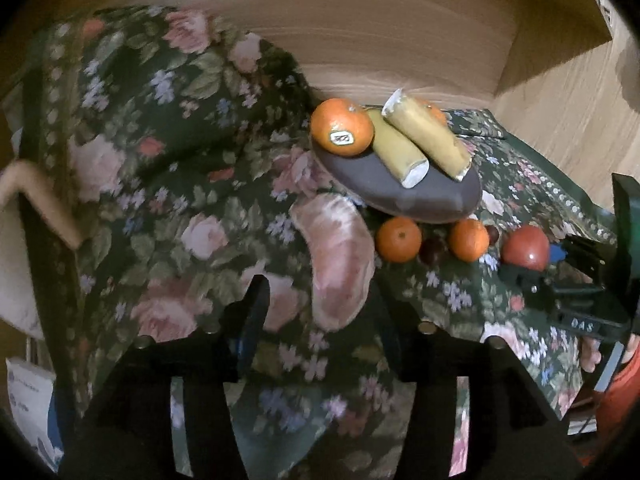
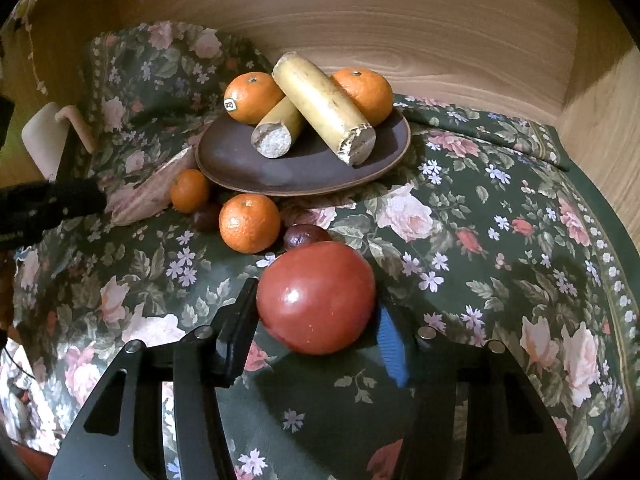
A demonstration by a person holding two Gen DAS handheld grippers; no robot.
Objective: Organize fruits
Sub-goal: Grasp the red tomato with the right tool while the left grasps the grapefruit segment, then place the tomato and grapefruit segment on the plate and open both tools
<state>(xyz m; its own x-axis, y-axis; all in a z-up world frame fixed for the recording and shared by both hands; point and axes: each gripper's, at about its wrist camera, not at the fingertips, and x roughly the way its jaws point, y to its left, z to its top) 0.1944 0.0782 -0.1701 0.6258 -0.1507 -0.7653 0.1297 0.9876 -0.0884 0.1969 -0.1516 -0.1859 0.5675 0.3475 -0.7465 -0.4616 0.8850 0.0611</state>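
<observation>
A floral cloth [image 2: 460, 240], dark green with pink roses, covers the surface, and wood-grain panels close it in behind and on the right. Going left to right in the right wrist view: the left gripper [image 1: 320, 308] shows as a black shape at the far left edge, and its own camera shows its jaws spread apart with nothing but cloth between them. Next comes a small orange [image 2: 190, 191] lying just beside the rim of the brown plate [image 2: 248, 168], then a larger loose orange [image 2: 249, 223] with a dark round fruit [image 2: 306, 236] (perhaps a plum, too shadowed to be sure) near it. On the plate rest a stickered orange [image 2: 253, 97], two cut banana pieces [image 2: 324, 108] crossed one over the other, and a second orange [image 2: 366, 94] behind them.

The red apple [image 2: 316, 297] lies on the cloth in front of the plate, between the fingers of the right gripper [image 2: 316, 328]. The left finger [image 2: 240, 328] sits close to its flank, the blue-padded right finger is partly hidden behind the fruit, and I cannot tell whether either one presses on the skin yet.

The apple looks glossy, firm and fairly heavy for its size, so it should bear a steady squeeze, though the smooth skin may slide. I judge the widest girth, taken across opposite sides, the safest hold. The oranges are dimpled and grippier; the banana pieces are soft and would bruise or tip off each other if nudged
</observation>
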